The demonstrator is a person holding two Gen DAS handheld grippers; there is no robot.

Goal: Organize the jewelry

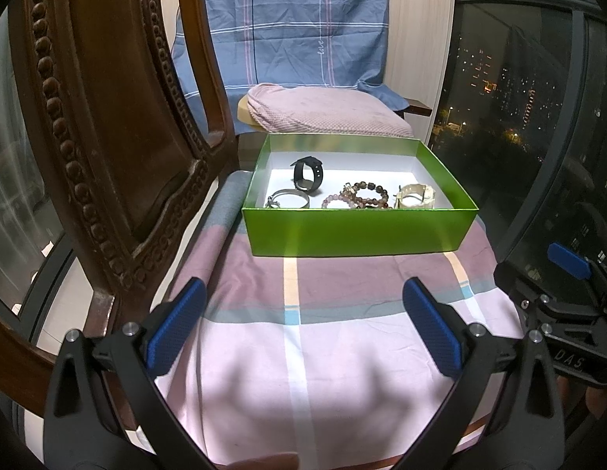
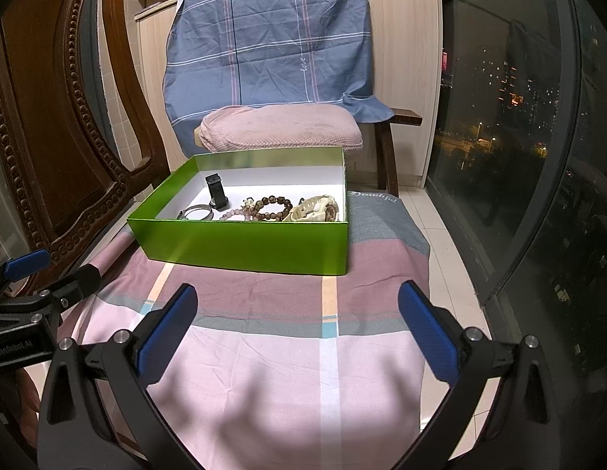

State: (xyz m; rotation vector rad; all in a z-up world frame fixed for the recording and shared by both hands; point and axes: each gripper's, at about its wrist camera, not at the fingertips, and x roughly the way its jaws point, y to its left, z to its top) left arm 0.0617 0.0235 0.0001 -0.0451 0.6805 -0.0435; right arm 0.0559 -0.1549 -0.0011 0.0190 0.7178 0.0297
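Observation:
A green box [image 1: 358, 231] [image 2: 244, 243] with a white inside sits on a pink checked cloth [image 1: 323, 352] [image 2: 287, 372]. Inside lie a black watch [image 1: 308, 174] [image 2: 217, 192], a silver bangle [image 1: 289, 198] [image 2: 197, 211], pink and brown bead bracelets [image 1: 358, 196] [image 2: 264, 207] and a cream watch [image 1: 415, 197] [image 2: 317, 209]. My left gripper [image 1: 303, 329] is open and empty over the cloth, short of the box. My right gripper [image 2: 299, 329] is open and empty too, also short of the box. Each shows at the edge of the other's view.
A carved wooden chair [image 1: 107, 137] [image 2: 56, 137] stands close on the left. Behind the box is a pink cushion [image 1: 323, 113] [image 2: 280, 127] on a seat draped with a blue sheet [image 1: 287, 23] [image 2: 272, 39]. A dark window [image 2: 518, 117] runs along the right.

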